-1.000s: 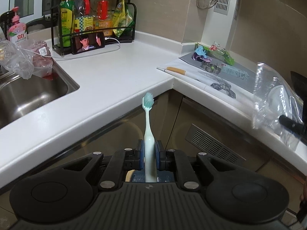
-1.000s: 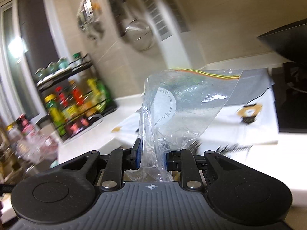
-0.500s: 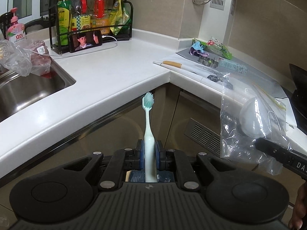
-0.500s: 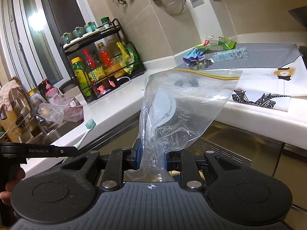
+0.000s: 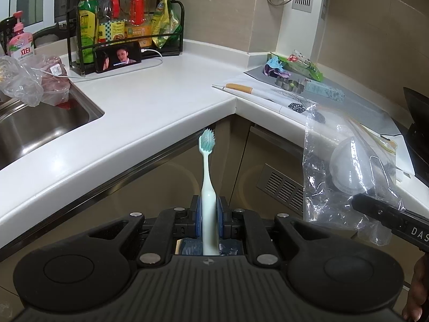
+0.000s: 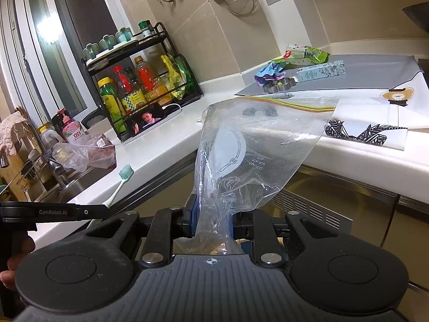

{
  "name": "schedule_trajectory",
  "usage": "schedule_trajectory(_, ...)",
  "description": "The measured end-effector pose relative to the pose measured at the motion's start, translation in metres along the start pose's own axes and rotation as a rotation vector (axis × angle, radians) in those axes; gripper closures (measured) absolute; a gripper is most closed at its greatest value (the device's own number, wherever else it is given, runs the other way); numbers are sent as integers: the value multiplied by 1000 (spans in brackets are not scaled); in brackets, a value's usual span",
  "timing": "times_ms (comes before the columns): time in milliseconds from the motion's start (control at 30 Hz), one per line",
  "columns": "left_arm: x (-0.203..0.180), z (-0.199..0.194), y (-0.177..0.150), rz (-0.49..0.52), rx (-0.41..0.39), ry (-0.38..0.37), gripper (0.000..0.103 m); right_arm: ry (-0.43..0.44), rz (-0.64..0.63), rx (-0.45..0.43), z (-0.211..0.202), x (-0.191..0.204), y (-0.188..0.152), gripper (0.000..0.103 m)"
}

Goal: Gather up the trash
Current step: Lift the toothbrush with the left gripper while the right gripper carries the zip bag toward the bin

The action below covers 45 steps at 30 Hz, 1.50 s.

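Looking along the left claw point(image 5: 208, 216), the view showed its blue pads clamped on the handle of a pale green toothbrush point(image 5: 207, 177), which stood upright with its bristles toward twelve o'clock, in the air short of the white surface point(image 5: 150, 107). At three o'clock a clear zip bag point(image 5: 346, 169) hung from the right claw, near the brush but apart from it. On the far stretch of the surface, at about one o'clock, wrappers point(image 5: 295, 64) and a small carton point(image 5: 324, 91) lay uncollected.

From the right wrist, the right claw point(image 6: 211, 224) was closed on the crumpled lower end of the zip bag point(image 6: 257, 155), whose coloured zip edge pointed up toward one o'clock. The toothbrush point(image 6: 119, 185) showed at nine o'clock, slanting up out of the left claw point(image 6: 103, 210).

I judged the step in hand to be carrying the brush to the bag. Whether the bag's mouth was open could not be told; the next move likely called for swinging the brush head toward three o'clock, meeting that zip edge and sliding it inside before letting go.
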<state>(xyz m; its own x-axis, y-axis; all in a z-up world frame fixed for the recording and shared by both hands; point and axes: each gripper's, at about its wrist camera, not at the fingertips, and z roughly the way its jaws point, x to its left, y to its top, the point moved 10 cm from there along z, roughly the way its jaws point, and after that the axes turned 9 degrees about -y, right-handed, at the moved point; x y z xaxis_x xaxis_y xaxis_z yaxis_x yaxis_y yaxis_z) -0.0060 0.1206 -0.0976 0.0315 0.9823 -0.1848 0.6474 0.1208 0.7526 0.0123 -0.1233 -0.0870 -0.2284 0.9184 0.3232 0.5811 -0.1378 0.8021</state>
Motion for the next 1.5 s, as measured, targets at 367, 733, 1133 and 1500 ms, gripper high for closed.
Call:
schedule_trajectory(367, -2, 0, 1, 10, 0, -1, 91, 11, -11, 9, 3, 0, 1, 80)
schedule_trajectory(733, -5, 5, -2, 14, 30, 9, 91, 23, -15, 19, 5, 0, 1, 80)
schedule_trajectory(1133, -4, 13, -3, 9, 58, 10, 91, 24, -18, 43, 12, 0, -2, 80)
schedule_trajectory(1500, -3, 18, -5, 6, 74, 5, 91, 21, -26, 56, 17, 3, -3, 80)
